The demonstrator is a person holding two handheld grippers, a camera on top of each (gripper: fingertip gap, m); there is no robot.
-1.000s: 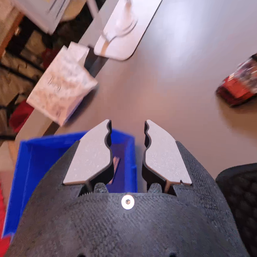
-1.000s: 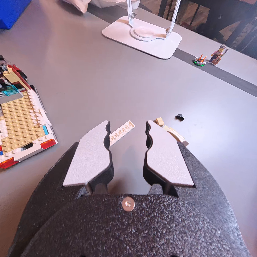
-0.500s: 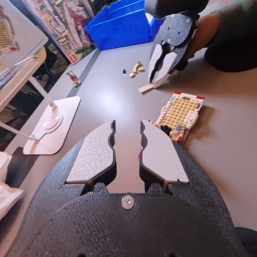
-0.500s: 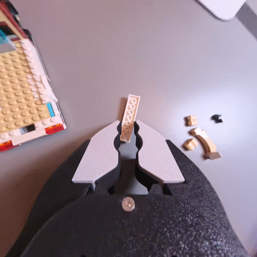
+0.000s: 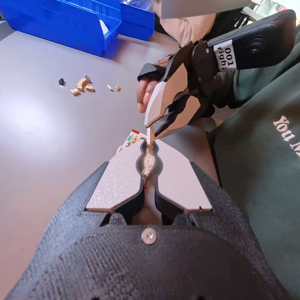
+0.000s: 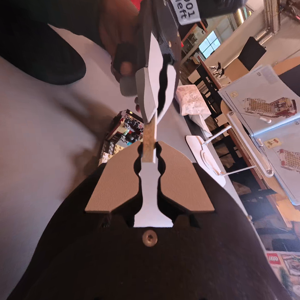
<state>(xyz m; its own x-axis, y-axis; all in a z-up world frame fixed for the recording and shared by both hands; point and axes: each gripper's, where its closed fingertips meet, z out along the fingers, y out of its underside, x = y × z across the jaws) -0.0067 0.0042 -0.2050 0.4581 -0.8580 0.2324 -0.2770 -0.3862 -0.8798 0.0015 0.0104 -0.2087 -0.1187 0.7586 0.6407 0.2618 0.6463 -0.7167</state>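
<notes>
A long, thin tan plastic brick plate (image 6: 148, 144) is held upright above the grey tabletop (image 5: 48, 129), gripped at both ends. In the right wrist view, the right gripper (image 6: 149, 146) is seen closed to a narrow gap on the plate's near end, with both pale fingers (image 6: 123, 175) pressed against its long edges. The far end of the plate is pinched between the fingers of the left gripper (image 6: 154, 116), which reaches in from above and is carried by a hand (image 6: 120, 48).

In the left wrist view, the left gripper (image 5: 149, 144) is nearly shut, and the plate's narrow edge (image 5: 149, 134) is clamped between its fingertips. The right gripper (image 5: 151, 129) meets it from the upper right, its tips closed on the same plate, just beyond the left fingertips.

Beneath the two grippers, a partly built plastic brick model in tan, white, red and dark pieces (image 6: 120, 134) rests on the tabletop. A few loose small tan bricks (image 5: 82, 85) and one small black piece (image 5: 61, 81) lie well apart from it, towards blue plastic storage bins (image 5: 65, 21). To the right of the right gripper, a white flat stand base (image 6: 206, 160), a printed paper bag (image 6: 191, 100) and an open instruction booklet (image 6: 266, 103) are seen.
</notes>
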